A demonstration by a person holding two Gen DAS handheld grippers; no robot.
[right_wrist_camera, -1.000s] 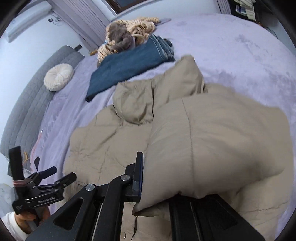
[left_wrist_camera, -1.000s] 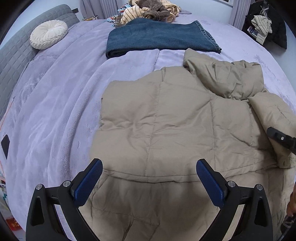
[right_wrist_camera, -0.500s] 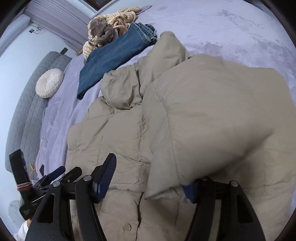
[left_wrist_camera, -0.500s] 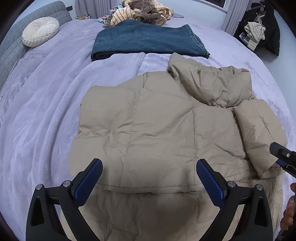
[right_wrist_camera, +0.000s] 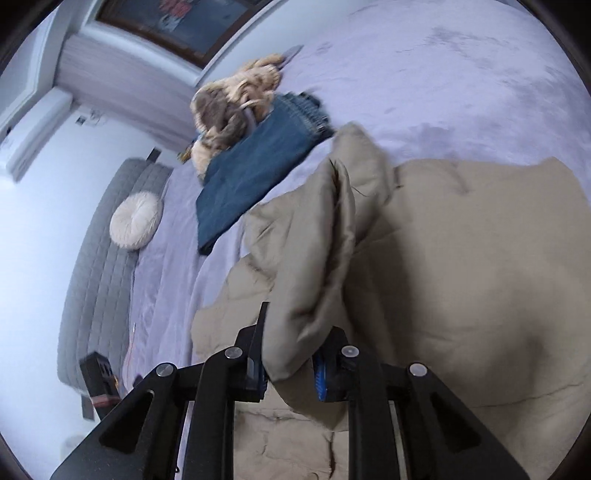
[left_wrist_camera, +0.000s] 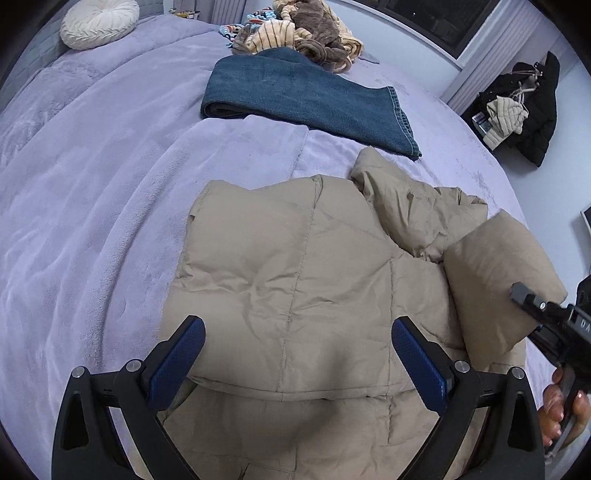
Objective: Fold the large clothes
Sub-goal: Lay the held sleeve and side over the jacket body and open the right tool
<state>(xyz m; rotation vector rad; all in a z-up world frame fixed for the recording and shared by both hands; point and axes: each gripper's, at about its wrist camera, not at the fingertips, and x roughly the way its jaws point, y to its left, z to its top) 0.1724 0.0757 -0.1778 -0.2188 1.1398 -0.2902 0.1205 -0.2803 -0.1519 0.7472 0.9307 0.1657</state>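
Observation:
A beige puffer jacket (left_wrist_camera: 295,280) lies on the lilac bed, hood toward the far side. My left gripper (left_wrist_camera: 295,354) is open and empty, hovering over the jacket's lower part. My right gripper (right_wrist_camera: 290,365) is shut on the jacket's right sleeve (right_wrist_camera: 317,280), lifting its edge above the jacket body. In the left wrist view the raised sleeve (left_wrist_camera: 498,280) shows at the right, with the right gripper (left_wrist_camera: 546,321) and the hand behind it.
Folded blue jeans (left_wrist_camera: 303,96) lie beyond the jacket, with a pile of striped and brown clothes (left_wrist_camera: 306,33) behind them. A round white cushion (left_wrist_camera: 98,22) sits at the far left by the grey headboard (right_wrist_camera: 96,266). Dark clothes (left_wrist_camera: 524,110) hang at the right.
My right gripper opened half a second ago, then closed again on the sleeve's edge and tilted. My left gripper drew back and swung left; the jacket now sits further right.

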